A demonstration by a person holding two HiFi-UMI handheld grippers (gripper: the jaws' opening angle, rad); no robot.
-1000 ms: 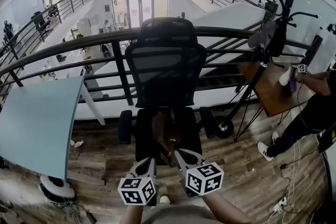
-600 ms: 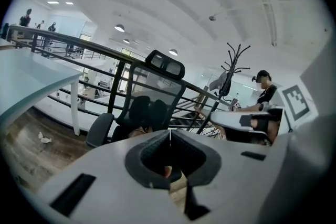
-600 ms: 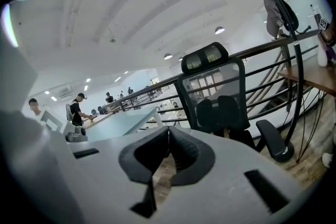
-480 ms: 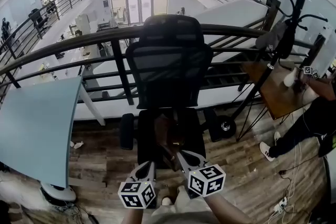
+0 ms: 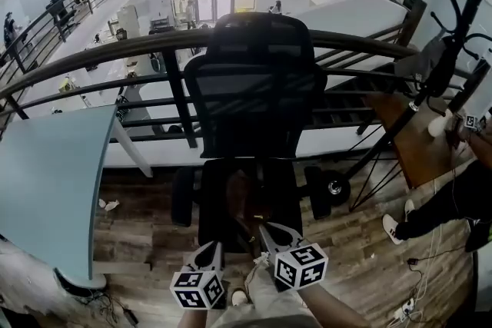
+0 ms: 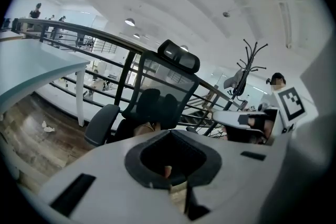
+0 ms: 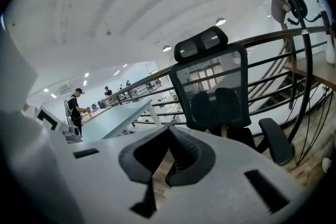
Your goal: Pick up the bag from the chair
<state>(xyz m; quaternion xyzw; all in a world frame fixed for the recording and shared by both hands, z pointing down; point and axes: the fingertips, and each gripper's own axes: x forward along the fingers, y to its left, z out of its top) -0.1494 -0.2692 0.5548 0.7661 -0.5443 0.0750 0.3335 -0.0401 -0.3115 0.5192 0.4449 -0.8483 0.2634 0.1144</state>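
Note:
A brown bag [image 5: 243, 198] lies on the seat of a black mesh office chair [image 5: 254, 96], in the middle of the head view. Both grippers hang low in front of the seat's near edge. The left gripper [image 5: 217, 244] is shut and empty, a short way short of the seat. The right gripper [image 5: 266, 227] is shut and empty too, its tip just at the seat's front edge beside the bag. In the left gripper view the bag [image 6: 144, 127] shows as a tan patch above the closed left gripper [image 6: 170, 132]. In the right gripper view the closed right gripper [image 7: 169, 128] points at the chair [image 7: 218, 89].
A dark metal railing [image 5: 92, 69] runs behind the chair, with a drop to a lower floor beyond. A pale blue table [image 5: 46, 180] stands at the left. At the right are a coat stand [image 5: 442, 50], a wooden table [image 5: 411, 138] and a person [image 5: 453, 196]. Cables [image 5: 407, 307] lie on the floor.
The head view has shifted slightly, so the chair sits a bit larger in frame. Both grippers stay shut at about the same spot before the seat. The person at the right has slid toward the frame edge.

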